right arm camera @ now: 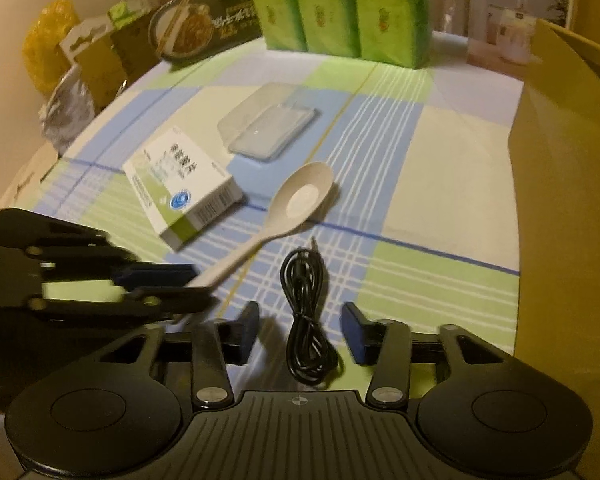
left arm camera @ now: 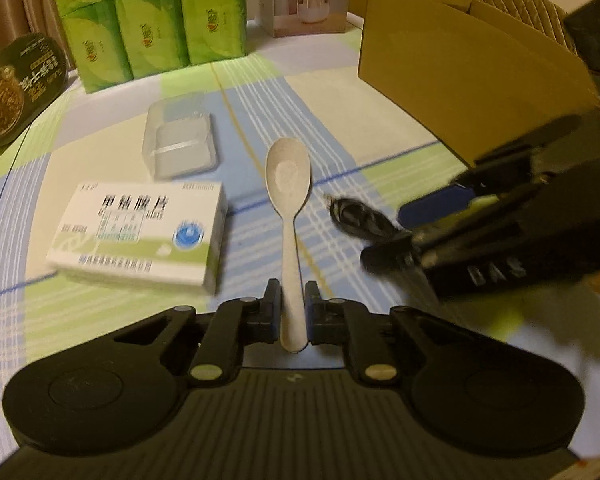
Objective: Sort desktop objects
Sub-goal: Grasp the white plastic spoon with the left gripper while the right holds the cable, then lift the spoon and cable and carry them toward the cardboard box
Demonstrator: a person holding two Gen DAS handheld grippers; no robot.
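Your left gripper (left arm camera: 292, 312) pinches the beige spoon (left arm camera: 289, 184) by the very end of its smooth, thin handle; the heavy bowl could swing or slip out as you lift. Just right of the spoon, your right gripper (right arm camera: 300, 330) stands wide around the coiled black cable (right arm camera: 306, 320); its slack loops may spill from a shallow grab. Left of the spoon lies the glossy medicine box (left arm camera: 140, 236); beyond it, a clear plastic case (left arm camera: 178, 144). Far right of the spoon stands the cardboard box (left arm camera: 460, 80).
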